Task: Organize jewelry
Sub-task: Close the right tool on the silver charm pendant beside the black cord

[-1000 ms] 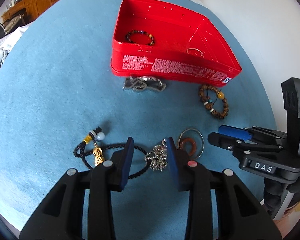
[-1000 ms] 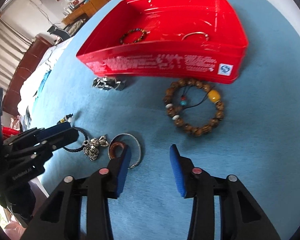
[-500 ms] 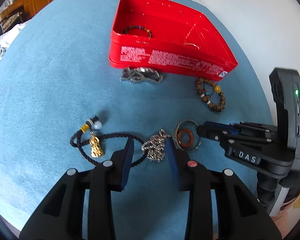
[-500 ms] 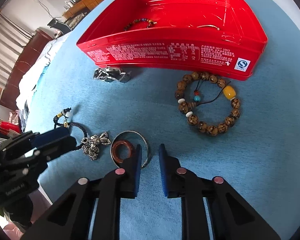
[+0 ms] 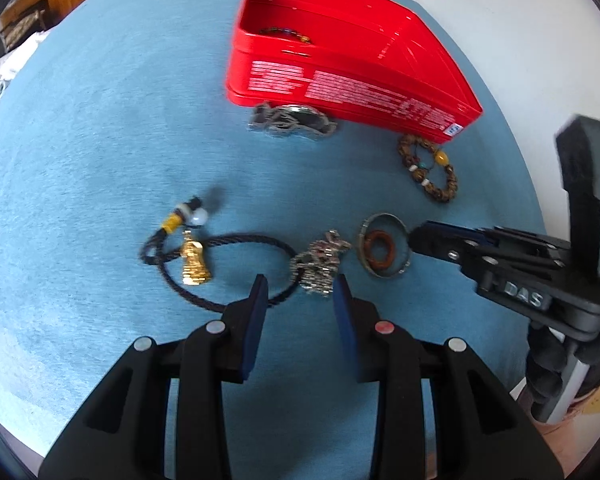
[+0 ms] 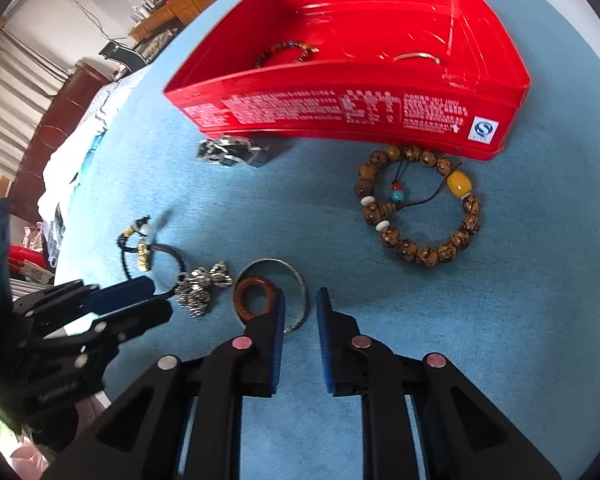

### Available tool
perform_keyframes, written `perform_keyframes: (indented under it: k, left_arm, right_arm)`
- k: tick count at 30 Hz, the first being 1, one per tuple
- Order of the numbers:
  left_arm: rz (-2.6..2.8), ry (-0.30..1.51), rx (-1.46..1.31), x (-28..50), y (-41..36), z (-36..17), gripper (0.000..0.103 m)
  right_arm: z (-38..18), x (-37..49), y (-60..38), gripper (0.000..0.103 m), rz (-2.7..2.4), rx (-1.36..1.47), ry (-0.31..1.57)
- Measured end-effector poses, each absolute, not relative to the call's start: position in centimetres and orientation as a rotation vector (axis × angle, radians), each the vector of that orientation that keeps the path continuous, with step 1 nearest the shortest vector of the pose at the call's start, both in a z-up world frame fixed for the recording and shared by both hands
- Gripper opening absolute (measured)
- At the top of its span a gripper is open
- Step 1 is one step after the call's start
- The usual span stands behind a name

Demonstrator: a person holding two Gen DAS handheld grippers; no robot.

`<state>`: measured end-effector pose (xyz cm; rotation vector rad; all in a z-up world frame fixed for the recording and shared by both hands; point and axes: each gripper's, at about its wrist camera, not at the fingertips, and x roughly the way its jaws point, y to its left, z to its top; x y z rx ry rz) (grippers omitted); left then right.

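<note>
A red tin (image 6: pixel 340 108) stands at the back of the blue cloth, with a dark bead bracelet (image 6: pixel 284 50) and a thin bangle (image 6: pixel 416 56) inside. My right gripper (image 6: pixel 300 304) points down over a silver bangle (image 6: pixel 302 288) that encircles a brown ring (image 6: pixel 256 281). Its jaws are narrow, the bangle's rim lies between them, and the pads stand clear of it. My left gripper (image 5: pixel 299 286) is open over a black cord (image 5: pixel 244 237) with a gold charm (image 5: pixel 194 260). A silver pendant cluster (image 5: pixel 318 264) lies just beyond its right finger.
A wooden bead bracelet (image 6: pixel 426 256) lies in front of the tin's right corner. A silver piece (image 6: pixel 230 152) rests against the tin's front wall. The cloth's edge runs close behind both grippers. Furniture and bedding show beyond the far left.
My right gripper's jaws have narrowed around the silver bangle's rim. In the left wrist view the pendant cluster has slipped from between the fingers to just beyond their tips.
</note>
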<state>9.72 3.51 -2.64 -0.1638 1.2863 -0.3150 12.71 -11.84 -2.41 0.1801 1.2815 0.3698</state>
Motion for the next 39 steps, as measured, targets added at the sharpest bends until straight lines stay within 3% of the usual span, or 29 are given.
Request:
perform_keyframes:
  k: [15, 21, 24, 27, 29, 30, 39]
  left_arm:
    - [-0.235, 1.289, -0.254, 9.5, 8.4, -3.1, 0.032]
    - [-0.243, 1.288, -0.267, 9.8, 8.9, -3.5, 0.032]
    - [-0.247, 1.288, -0.271, 9.9, 9.0, -3.6, 0.032]
    - [-0.248, 1.287, -0.274, 10.1, 8.9, -3.8, 0.032]
    - [-0.249, 1.285, -0.278, 10.1, 9.0, -3.8, 0.032]
    - [-0.248, 1.285, -0.279, 10.1, 9.0, -3.9, 0.032]
    - [-0.236, 1.285, -0.27, 10.1, 8.9, -4.1, 0.032]
  right_arm:
    - [-2.1, 12.6, -6.1, 0.019, 0.507, 0.127, 1.325]
    - [-3.3, 13.2, -5.6, 0.034, 0.488, 0.126, 1.353]
    - [-3.4, 13.2, -5.4, 0.036, 0.487, 0.124, 1.345]
    - [-3.3, 12.9, -4.8, 0.018, 0.531, 0.135, 1.335]
    - [-3.1, 12.7, -4.1, 0.015, 0.53, 0.131, 1.319]
    - [-2.9, 12.6, -4.1, 0.009, 0.531, 0.13, 1.311]
    - [0.5, 11.7, -7.3, 0.007, 0.504, 0.18, 1.22]
